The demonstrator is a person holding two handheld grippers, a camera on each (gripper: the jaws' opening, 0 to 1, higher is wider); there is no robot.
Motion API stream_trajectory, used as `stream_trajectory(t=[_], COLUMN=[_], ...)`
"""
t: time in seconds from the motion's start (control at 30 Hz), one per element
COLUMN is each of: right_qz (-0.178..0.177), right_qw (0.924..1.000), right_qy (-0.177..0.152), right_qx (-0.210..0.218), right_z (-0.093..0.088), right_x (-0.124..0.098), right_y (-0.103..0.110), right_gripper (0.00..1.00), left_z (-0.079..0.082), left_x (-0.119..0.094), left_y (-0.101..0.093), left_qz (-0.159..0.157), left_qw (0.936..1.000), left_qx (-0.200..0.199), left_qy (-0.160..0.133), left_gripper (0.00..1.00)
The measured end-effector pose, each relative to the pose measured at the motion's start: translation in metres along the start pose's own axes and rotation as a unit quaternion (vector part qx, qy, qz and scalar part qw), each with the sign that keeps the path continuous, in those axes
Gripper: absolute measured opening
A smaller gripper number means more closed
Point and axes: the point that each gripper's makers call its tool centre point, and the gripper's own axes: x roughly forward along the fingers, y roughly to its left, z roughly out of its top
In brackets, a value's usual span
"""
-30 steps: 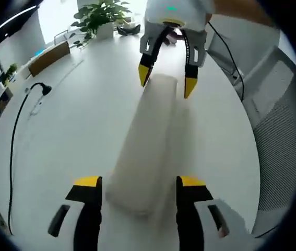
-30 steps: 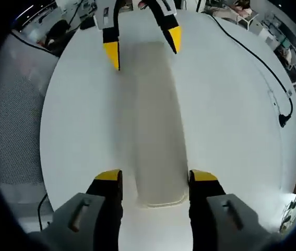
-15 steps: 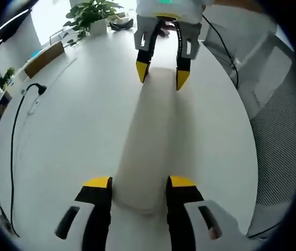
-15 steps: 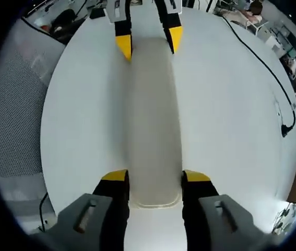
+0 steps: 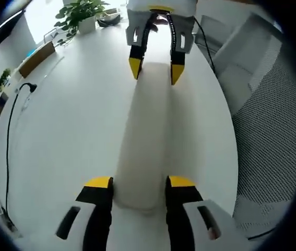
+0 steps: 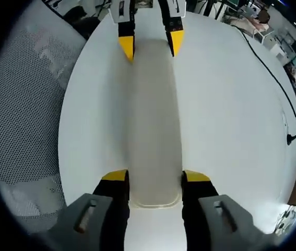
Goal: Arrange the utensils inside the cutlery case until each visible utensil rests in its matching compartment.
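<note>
Closed cutlery case on white desk, one gripper at each end.

Cutlery case (image 5: 148, 136): long, pale, lid shut, lying lengthwise up the frame centre on the desk (image 5: 69, 130). Left gripper (image 5: 139, 183), lower centre of the left gripper view: jaws pinching the near end. Right gripper (image 6: 155, 177), lower centre of the right gripper view: jaws pinching the opposite end. Potted plant (image 5: 80, 13) upper left; black cable (image 5: 9, 136) left edge; mesh chair (image 6: 22, 104) left.
</note>
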Motion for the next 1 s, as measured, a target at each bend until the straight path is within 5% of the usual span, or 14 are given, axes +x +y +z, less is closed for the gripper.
stream_trajectory(t=[0.57,0.9,1.0], right_qz=[0.006,-0.006,0.001], right_qw=[0.9997,0.9993,0.9993], right_qy=[0.020,0.035,0.033], right_qx=[-0.013,-0.010,-0.018], right_z=[0.000,-0.003,-0.003], right_x=[0.000,0.002,0.002], right_y=[0.053,0.059,0.059], right_gripper=[0.37,0.38,0.40], left_z=[-0.006,-0.008,-0.015], left_x=[-0.008,-0.005,-0.006], left_y=[-0.055,-0.058,-0.056], left_qz=[0.002,0.010,0.016], left_qw=[0.9999,0.9997,0.9974], left_qx=[0.008,0.020,0.057], left_qy=[0.009,0.013,0.040], left_gripper=[0.40,0.41,0.43])
